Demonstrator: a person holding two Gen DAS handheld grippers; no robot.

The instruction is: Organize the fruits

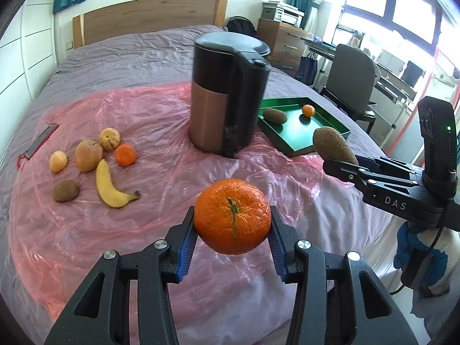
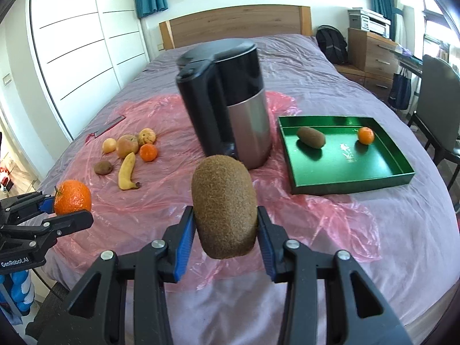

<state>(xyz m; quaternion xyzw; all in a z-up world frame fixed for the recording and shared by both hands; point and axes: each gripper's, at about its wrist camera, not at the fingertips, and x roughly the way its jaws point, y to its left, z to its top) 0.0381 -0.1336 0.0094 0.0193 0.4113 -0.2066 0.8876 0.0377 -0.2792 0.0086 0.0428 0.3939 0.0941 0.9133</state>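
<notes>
My left gripper is shut on a mandarin and holds it above the pink plastic sheet; it also shows at the left of the right wrist view. My right gripper is shut on a kiwi, held in the air; it also shows in the left wrist view. A green tray on the right of the bed holds a kiwi and a small mandarin. At the left lie a banana, a kiwi, a mandarin and other fruits.
A black and metal kettle stands mid-bed between the fruit pile and the tray. A pink plastic sheet covers the purple bedspread. A flat grey object lies at the far left. A chair and desk stand right of the bed.
</notes>
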